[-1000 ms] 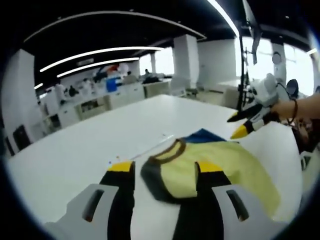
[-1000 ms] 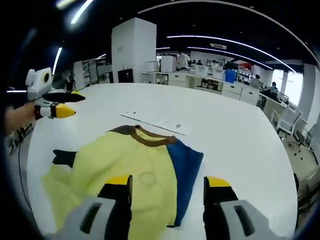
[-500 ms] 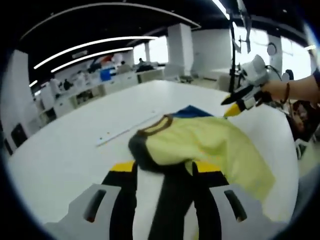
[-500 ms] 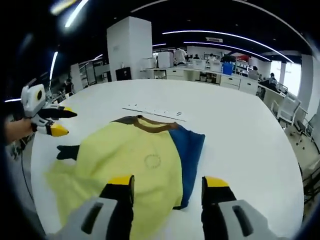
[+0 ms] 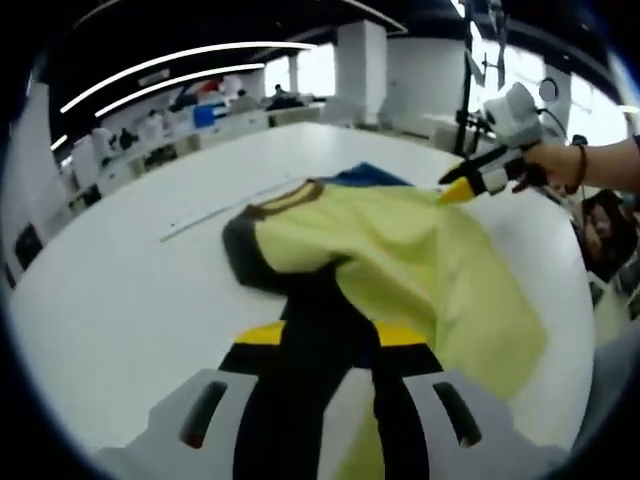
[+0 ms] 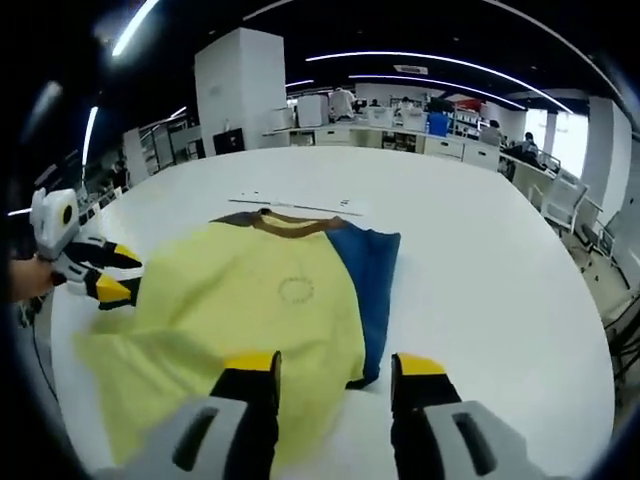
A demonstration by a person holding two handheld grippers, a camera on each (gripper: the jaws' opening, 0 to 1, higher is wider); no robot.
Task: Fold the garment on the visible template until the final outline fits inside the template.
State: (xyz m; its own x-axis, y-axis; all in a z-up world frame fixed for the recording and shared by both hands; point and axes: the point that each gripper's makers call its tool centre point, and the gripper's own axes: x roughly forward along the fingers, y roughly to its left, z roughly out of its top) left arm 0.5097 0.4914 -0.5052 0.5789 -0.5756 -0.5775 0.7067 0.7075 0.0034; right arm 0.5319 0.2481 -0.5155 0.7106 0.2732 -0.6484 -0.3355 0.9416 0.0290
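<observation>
A yellow garment with a brown collar and a blue sleeve lies spread on the white table. Its black sleeve runs between the jaws of my left gripper, which stand open on either side of it. In the right gripper view the left gripper sits at the garment's left edge. My right gripper is open low over the near hem, with the blue sleeve's corner between its jaws. In the left gripper view the right gripper hovers at the garment's far side.
A thin white strip with small marks lies on the table just beyond the collar. A hand holds the right gripper. Bare tabletop stretches right of the garment. Desks, a white column and people stand far behind.
My left gripper has come forward and down so the black sleeve now lies between its jaws, which have narrowed slightly. The right gripper has dropped closer to the hem.
</observation>
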